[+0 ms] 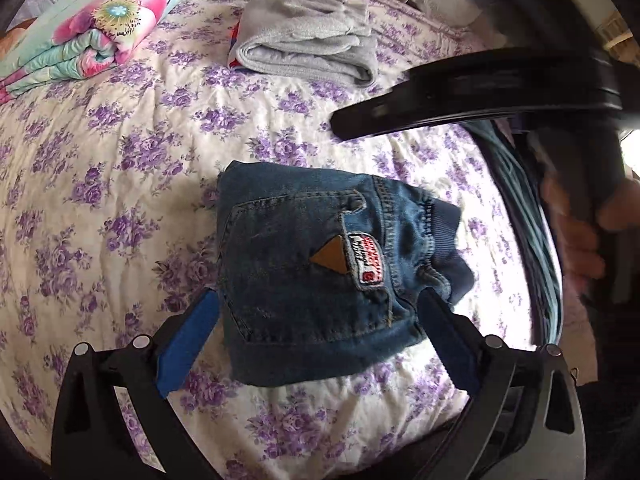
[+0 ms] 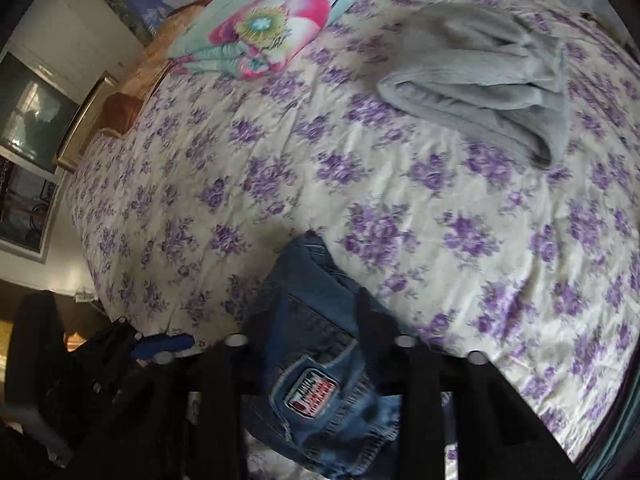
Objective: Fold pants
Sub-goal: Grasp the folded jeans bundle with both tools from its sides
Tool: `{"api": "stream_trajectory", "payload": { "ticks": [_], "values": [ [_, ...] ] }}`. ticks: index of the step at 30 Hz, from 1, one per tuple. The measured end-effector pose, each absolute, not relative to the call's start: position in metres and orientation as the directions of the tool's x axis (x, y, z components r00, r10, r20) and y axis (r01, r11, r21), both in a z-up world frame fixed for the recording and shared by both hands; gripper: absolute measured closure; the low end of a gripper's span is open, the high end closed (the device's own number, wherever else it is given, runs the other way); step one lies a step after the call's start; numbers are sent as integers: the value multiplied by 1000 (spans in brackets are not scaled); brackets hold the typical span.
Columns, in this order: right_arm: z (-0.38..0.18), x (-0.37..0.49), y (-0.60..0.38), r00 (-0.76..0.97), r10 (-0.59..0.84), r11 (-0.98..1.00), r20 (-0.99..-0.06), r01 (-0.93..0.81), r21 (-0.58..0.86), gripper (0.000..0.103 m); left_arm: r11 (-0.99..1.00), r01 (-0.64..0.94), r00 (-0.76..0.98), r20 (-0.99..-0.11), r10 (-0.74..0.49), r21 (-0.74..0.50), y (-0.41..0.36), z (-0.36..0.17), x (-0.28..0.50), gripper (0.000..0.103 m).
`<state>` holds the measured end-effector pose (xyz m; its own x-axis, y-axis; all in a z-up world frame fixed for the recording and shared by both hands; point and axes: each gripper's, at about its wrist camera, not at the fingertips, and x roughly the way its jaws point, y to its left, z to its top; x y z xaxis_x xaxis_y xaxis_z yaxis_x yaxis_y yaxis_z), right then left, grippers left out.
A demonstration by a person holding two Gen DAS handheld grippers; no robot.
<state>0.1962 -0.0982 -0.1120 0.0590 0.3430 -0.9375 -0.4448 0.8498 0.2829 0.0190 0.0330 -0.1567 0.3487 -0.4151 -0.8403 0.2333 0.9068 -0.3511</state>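
Note:
Small blue denim pants [image 1: 320, 264], folded into a compact bundle with a back pocket, tan triangle patch and a white label up, lie on the floral bedspread [image 1: 120, 200]. My left gripper [image 1: 320, 308] is open, its blue-padded fingers [image 1: 192, 344] on either side of the bundle's near edge. My right gripper [image 1: 440, 96] shows as a blurred black shape above and beyond the pants in the left wrist view. In the right wrist view the pants [image 2: 320, 352] lie right under the gripper body, and its fingertips are hidden in dark blur.
Folded grey sweatpants [image 1: 308, 40] lie farther up the bed, also in the right wrist view [image 2: 488, 92]. A folded pink-and-teal floral quilt [image 1: 92, 32] sits at the far left. The bed's edge [image 2: 92, 264] drops to the room at left.

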Motion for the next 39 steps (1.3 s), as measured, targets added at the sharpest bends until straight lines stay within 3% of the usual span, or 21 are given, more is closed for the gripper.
{"api": "stream_trajectory", "payload": {
  "ticks": [1, 2, 3, 5, 6, 7, 11, 17, 19, 20, 21, 22, 24, 25, 29, 34, 39],
  "values": [
    [-120, 199, -85, 18, 351, 838, -936, -453, 305, 90, 899, 242, 363, -825, -433, -365, 35, -151, 11, 8],
    [-125, 201, -73, 2, 347, 830, -938, -466, 306, 89, 892, 250, 370, -813, -448, -378, 36, -148, 5, 18],
    [-128, 201, -62, 0, 327, 827, -945, -483, 287, 89, 884, 256, 364, -808, -463, -391, 36, -149, 1, 38],
    [-142, 202, -44, -38, 286, 822, -957, -504, 266, 89, 876, 259, 323, -818, -475, -406, 32, -160, 3, 61],
    [-152, 202, -38, -61, 258, 823, -964, -509, 252, 90, 876, 249, 295, -830, -474, -412, 28, -171, 7, 71],
    [-165, 202, -32, -69, 198, 827, -978, -523, 204, 92, 873, 244, 268, -836, -479, -422, 26, -181, 12, 72],
    [-206, 205, -25, -60, 116, 843, -991, -523, 131, 96, 885, 250, 238, -860, -450, -394, 12, -220, 23, 71],
    [-195, 198, -29, -39, 157, 839, -987, -523, 153, 95, 898, 275, 231, -883, -408, -343, -2, -216, 19, 70],
    [-173, 196, -51, -38, 230, 845, -973, -488, 219, 82, 895, 273, 221, -883, -414, -352, -1, -209, 18, 69],
    [-159, 195, -66, -10, 255, 856, -967, -462, 231, 54, 895, 267, 221, -882, -417, -357, 1, -206, 19, 69],
    [-142, 191, -86, 44, 281, 870, -959, -433, 235, 25, 898, 255, 228, -881, -415, -357, 5, -200, 19, 62],
    [-126, 185, -109, 110, 299, 885, -948, -404, 232, 19, 904, 241, 246, -879, -409, -353, 12, -197, 19, 54],
    [-108, 170, -155, 194, 281, 919, -940, -337, 205, 16, 918, 196, 308, -868, -390, -344, 30, -185, 18, 23],
    [-105, 159, -178, 201, 263, 935, -944, -294, 197, 16, 928, 172, 332, -867, -370, -330, 38, -181, 19, 20],
    [-121, 121, -251, 175, 265, 963, -948, -104, 250, 16, 957, 60, 319, -903, -287, -283, 64, -191, 37, 19],
    [-159, 97, -273, 167, 405, 903, -899, 81, 422, 16, 911, -72, 232, -895, -381, -407, 103, -216, 60, 19],
    [-185, 104, -254, 118, 490, 858, -864, 114, 502, 16, 910, -60, 194, -899, -392, -409, 93, -217, 60, 19]
  ]
}}
